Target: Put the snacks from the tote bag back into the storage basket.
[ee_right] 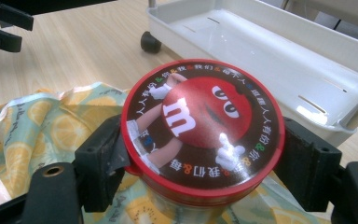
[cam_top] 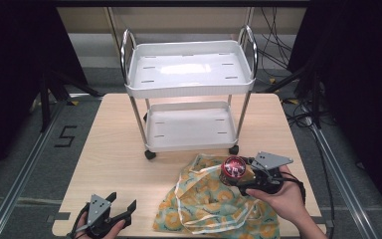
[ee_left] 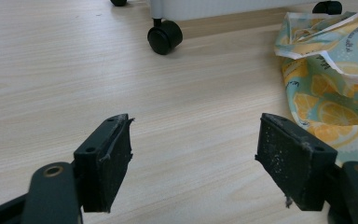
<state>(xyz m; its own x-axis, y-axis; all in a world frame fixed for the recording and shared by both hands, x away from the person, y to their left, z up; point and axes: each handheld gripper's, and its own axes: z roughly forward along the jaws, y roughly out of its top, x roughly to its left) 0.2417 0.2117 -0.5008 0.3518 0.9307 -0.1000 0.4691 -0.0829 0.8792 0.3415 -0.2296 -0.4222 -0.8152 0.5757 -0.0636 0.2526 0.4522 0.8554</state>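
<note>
The tin point(ee_right: 200, 126), red-lidded, sits clamped in the right gripper point(cam_top: 248, 180) above the bag point(cam_top: 214, 204), lower right; the left gripper point(cam_top: 119, 206) gapes empty, lower left.

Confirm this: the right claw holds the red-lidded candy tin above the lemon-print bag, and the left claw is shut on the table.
Not quite: the left claw is open, its jaws wide apart over bare table, as the left gripper view shows. The right claw does hold the red-lidded candy tin above the lemon-print bag.

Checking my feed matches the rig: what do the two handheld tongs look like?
Both tongs, left and right, are black, each topped with a grey three-cornered plate. The jaws are blocky black pads, scuffed and speckled with pale wear, on arms with round brass-ringed holes. No sleeves show at the forearms.
</note>
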